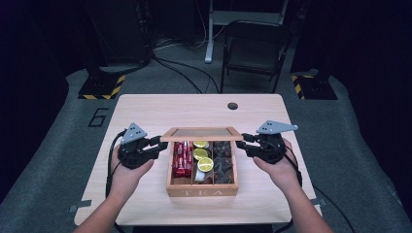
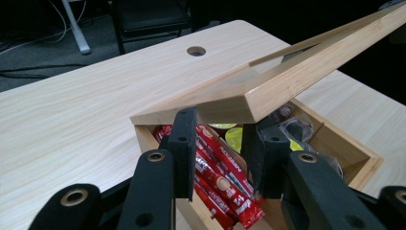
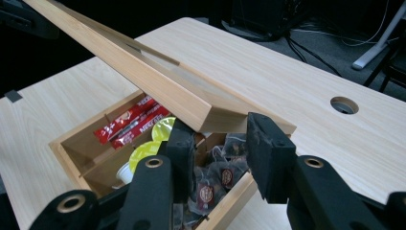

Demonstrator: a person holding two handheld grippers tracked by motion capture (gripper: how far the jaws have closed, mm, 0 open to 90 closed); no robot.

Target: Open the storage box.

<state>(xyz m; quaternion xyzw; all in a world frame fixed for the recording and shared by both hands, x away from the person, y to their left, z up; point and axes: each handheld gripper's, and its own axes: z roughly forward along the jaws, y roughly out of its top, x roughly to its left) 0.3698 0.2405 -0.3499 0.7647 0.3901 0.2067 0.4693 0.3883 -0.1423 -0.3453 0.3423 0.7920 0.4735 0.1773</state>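
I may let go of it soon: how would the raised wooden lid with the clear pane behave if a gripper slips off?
The wooden lid looks stiff, so it probably won't flex. Raised at a slant over the wooden tea box, it would likely drop shut. Its clear pane may be fragile. Only the left gripper and right gripper appear to prop its corners.

Pale wood-grain table (image 1: 145,111) with a dark round hole (image 1: 232,106). Light bamboo box (image 1: 201,190), "TEA" lettered faintly on its front; lid (image 1: 201,133) of the same blond wood. Red sachets (image 1: 182,158) with white print, yellow-green round pods (image 1: 202,155), dark brown tea bags (image 1: 223,158). Black left gripper (image 1: 156,146) and black right gripper (image 1: 244,142), each topped in grey. Yellow-and-black hazard stripes (image 1: 116,87) on grey floor.
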